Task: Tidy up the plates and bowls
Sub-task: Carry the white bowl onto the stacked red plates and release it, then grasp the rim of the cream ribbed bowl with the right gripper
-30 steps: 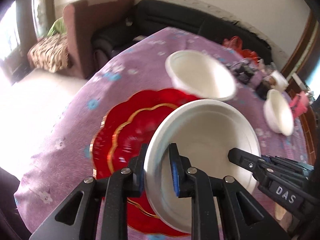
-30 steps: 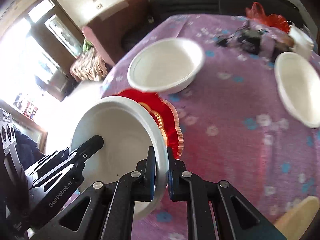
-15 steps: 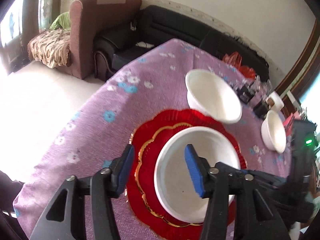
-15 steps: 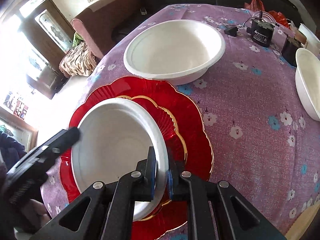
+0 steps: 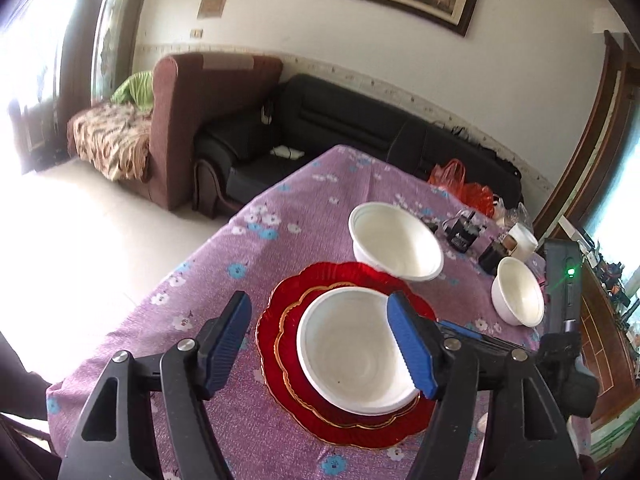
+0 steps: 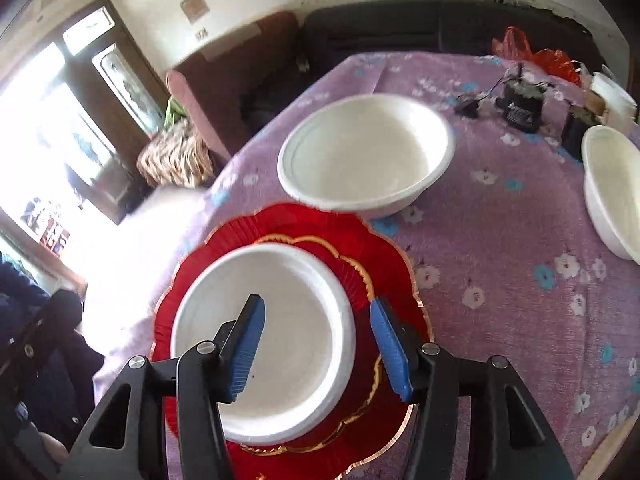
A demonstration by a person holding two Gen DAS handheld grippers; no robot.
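Observation:
A white bowl (image 5: 352,344) sits upright on a red scalloped plate (image 5: 280,320) with gold trim, on the purple flowered tablecloth. It also shows in the right wrist view (image 6: 276,320), on the plate (image 6: 384,264). My left gripper (image 5: 320,340) is open and raised above the bowl, holding nothing. My right gripper (image 6: 316,344) is open, its blue pads either side of the bowl's near rim. A second white bowl (image 5: 394,240) (image 6: 366,156) stands just behind the plate. A third white bowl (image 5: 518,296) (image 6: 612,192) stands to the right.
A black adapter with cable (image 6: 520,104), a small dark jar (image 6: 576,128) and a white cup (image 6: 612,96) lie at the table's far right. A red plastic bag (image 5: 460,184) is behind them. A sofa and armchair (image 5: 208,120) stand beyond the table.
Both grippers held the white bowl by its rim and lowered it onto the red plate. The left let go first and lifted back; the right has now opened too.

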